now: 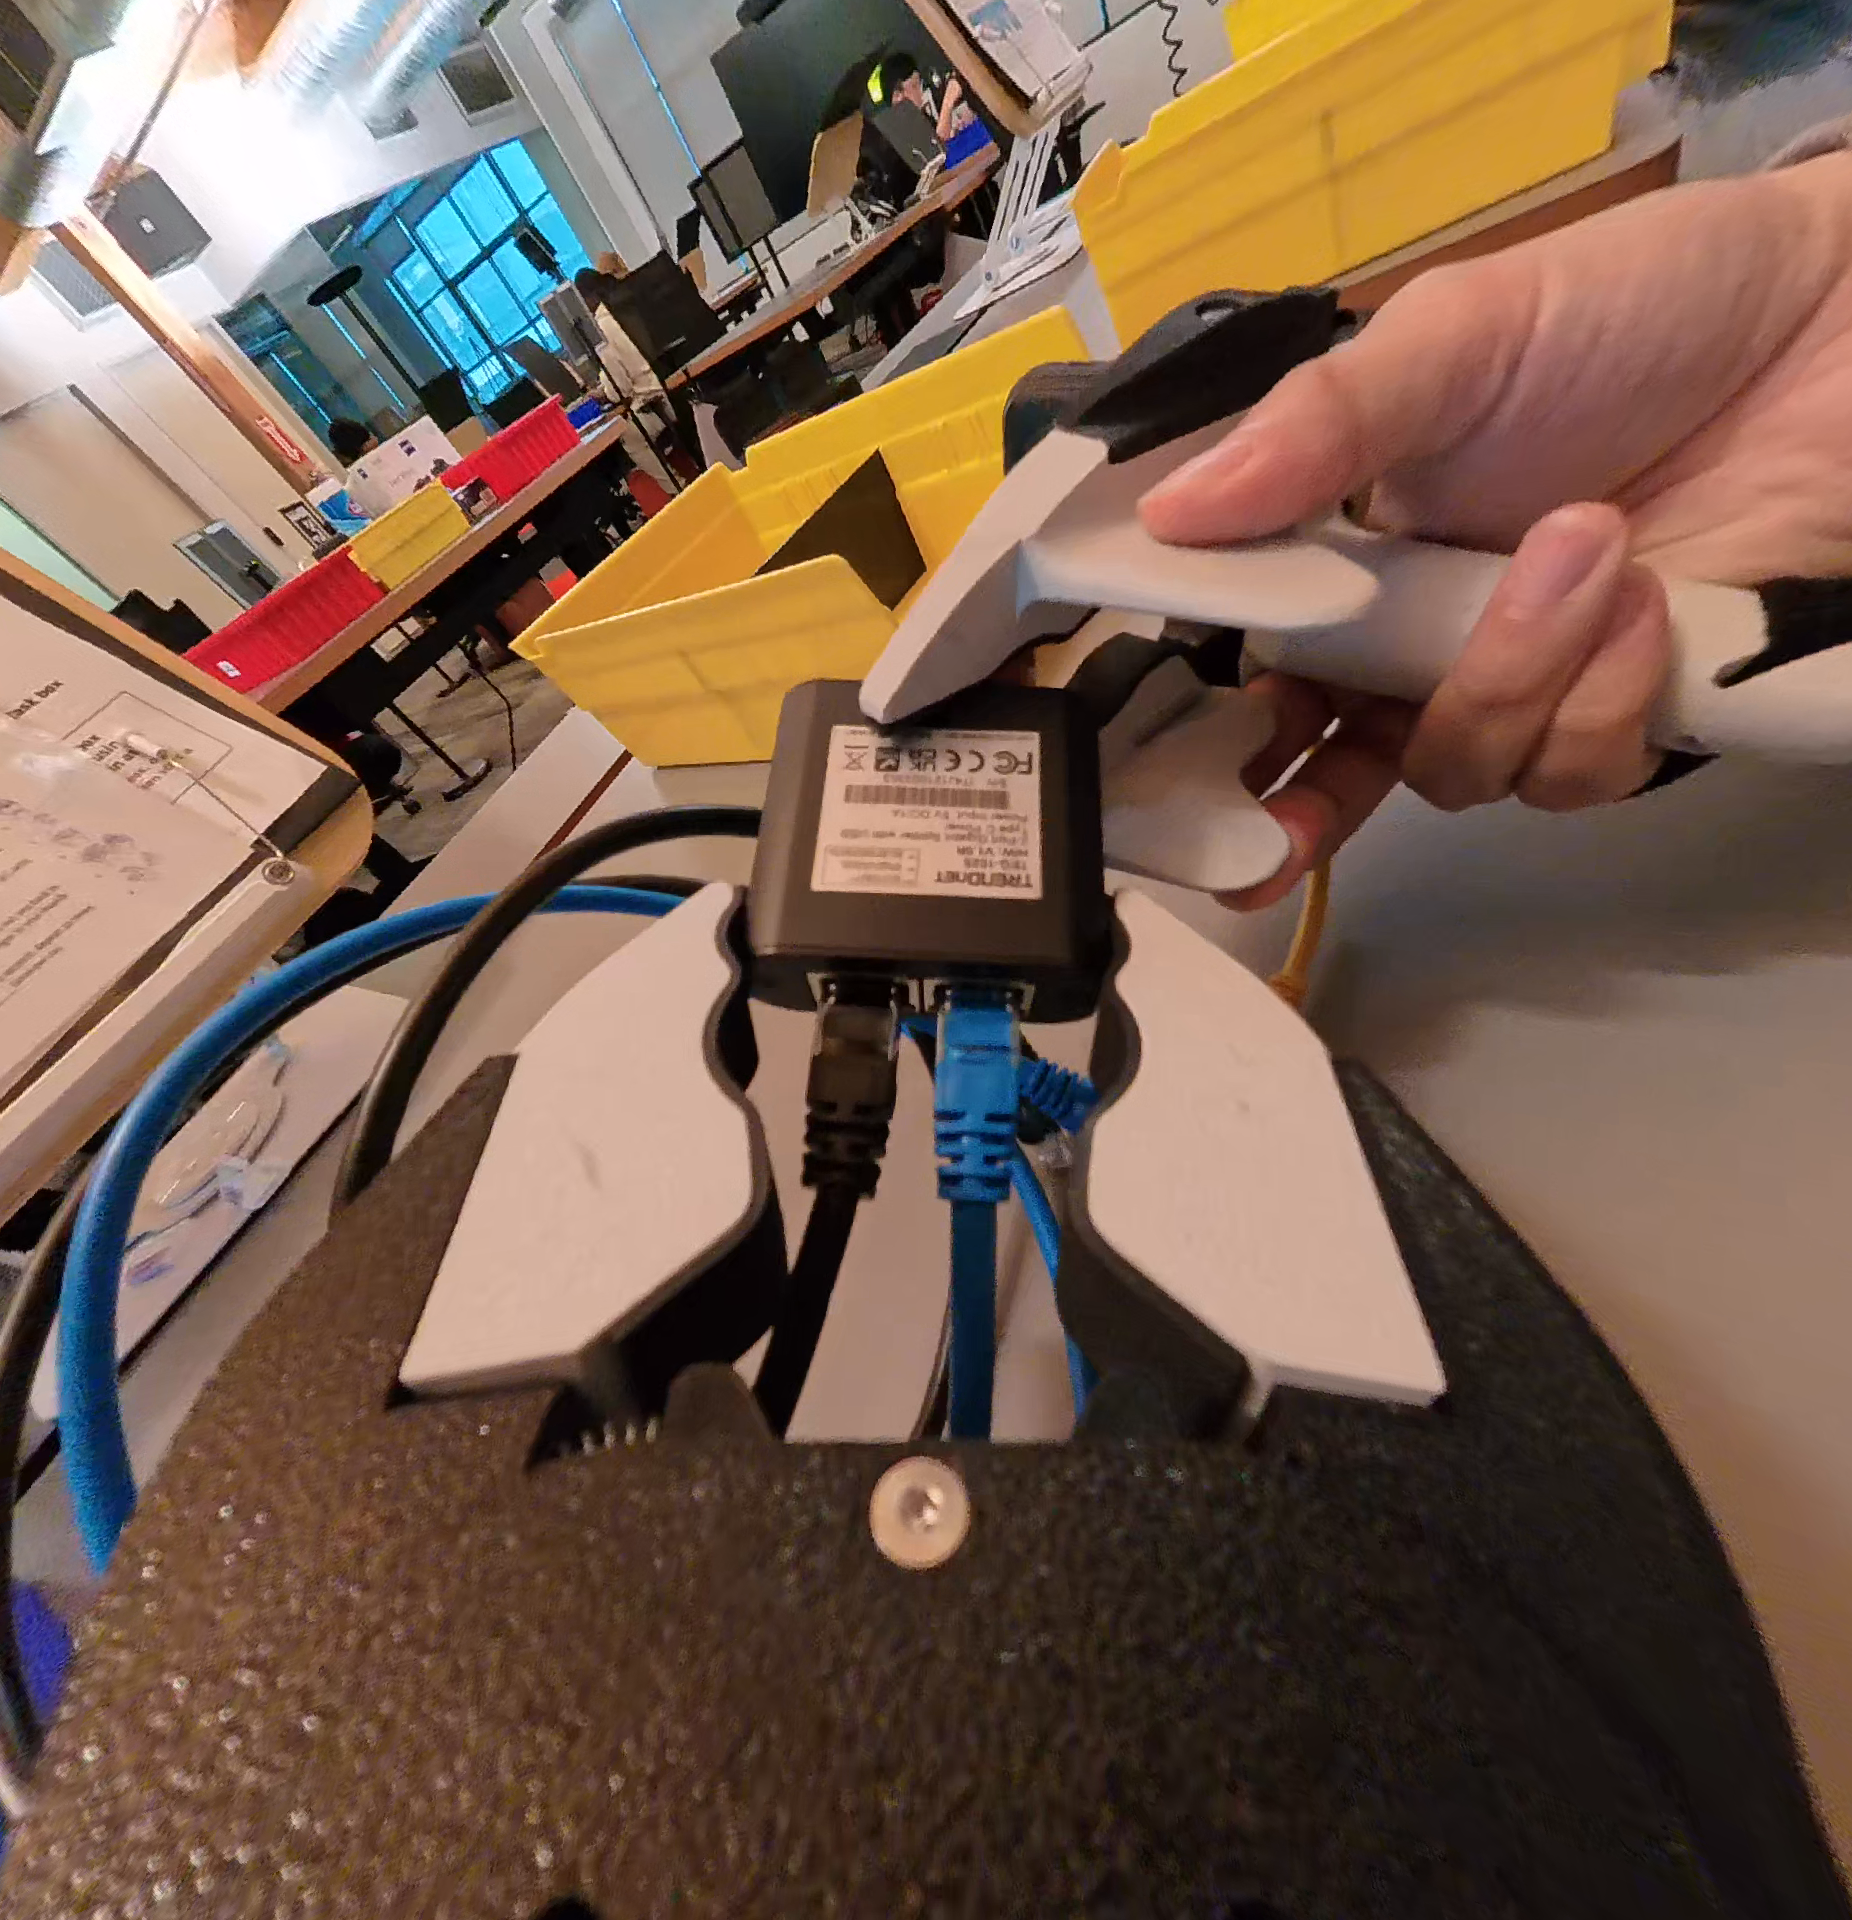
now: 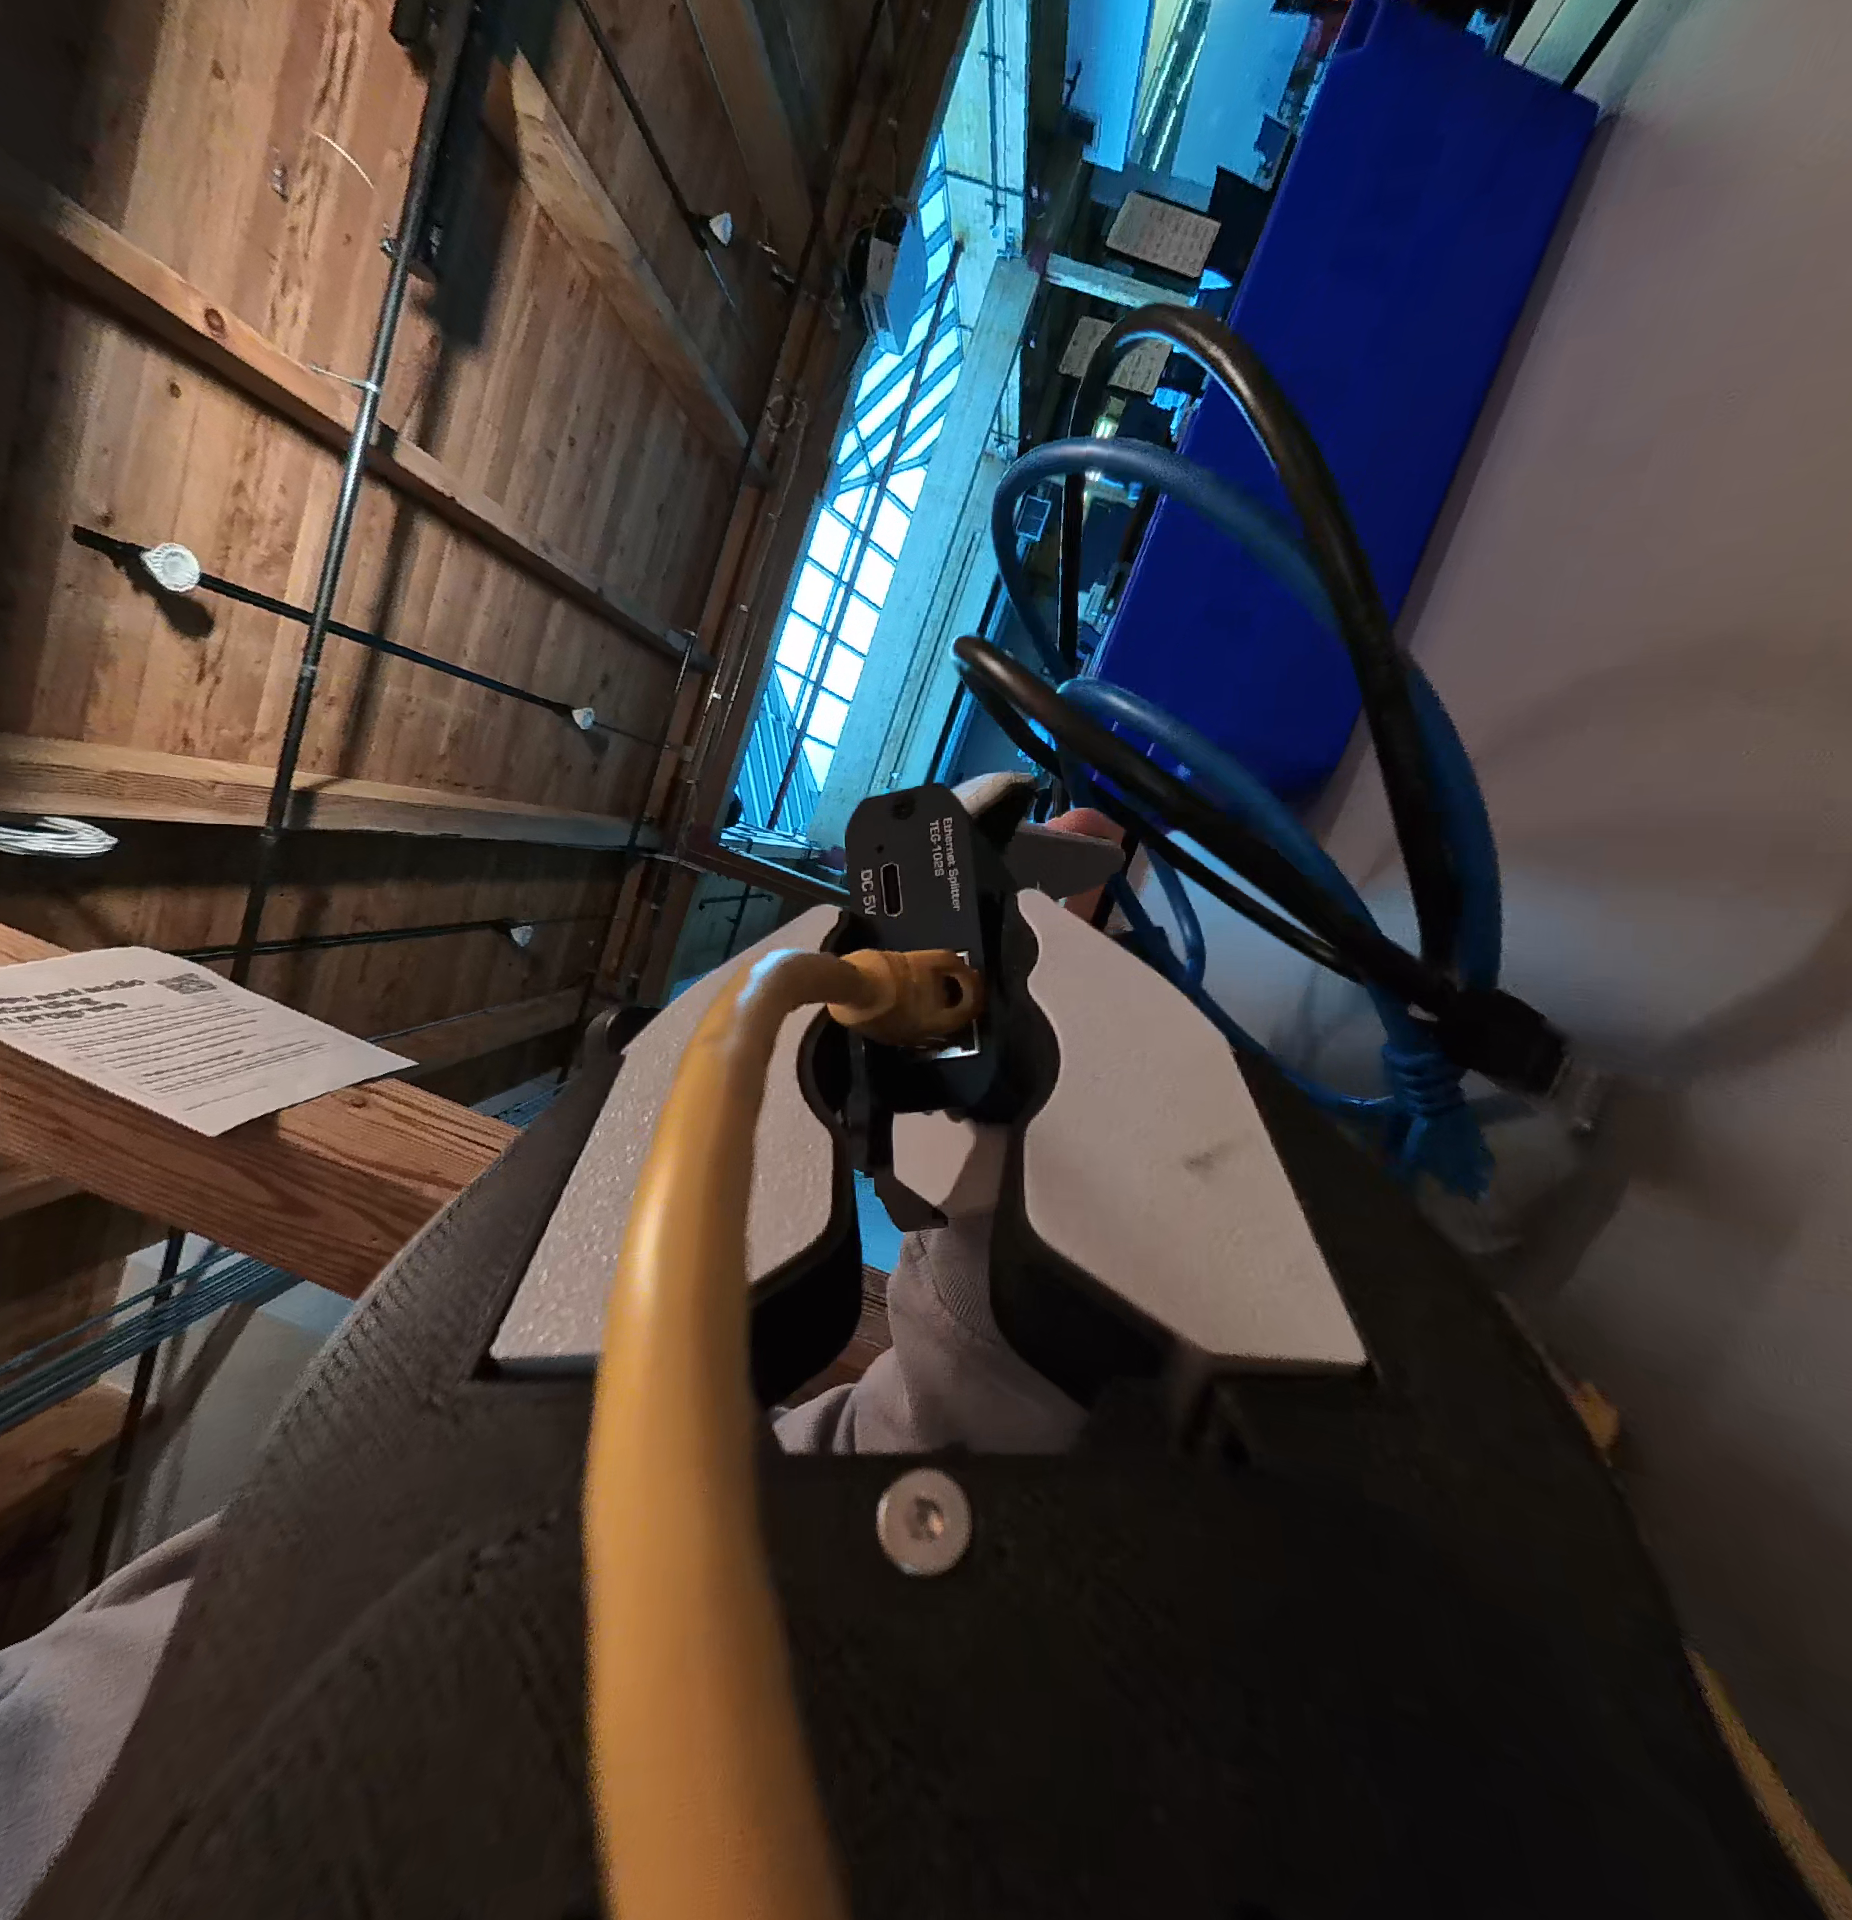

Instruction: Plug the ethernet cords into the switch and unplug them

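Observation:
The small black switch is held off the table, label side up. My left gripper is shut on its two sides. A black cord's plug and a blue cord's plug sit in the two ports facing the left wrist camera. My right gripper is closed around the switch's other end, where a yellow cord's plug sits in a port. In the left wrist view the right gripper is held by a hand, and its upper finger rests on the label face.
Yellow bins stand behind the switch. A board with papers is at the left. The black cord and blue cord loop over the grey table, their free plugs lying near a blue bin. My two grippers' fingertips are within a few centimetres of each other.

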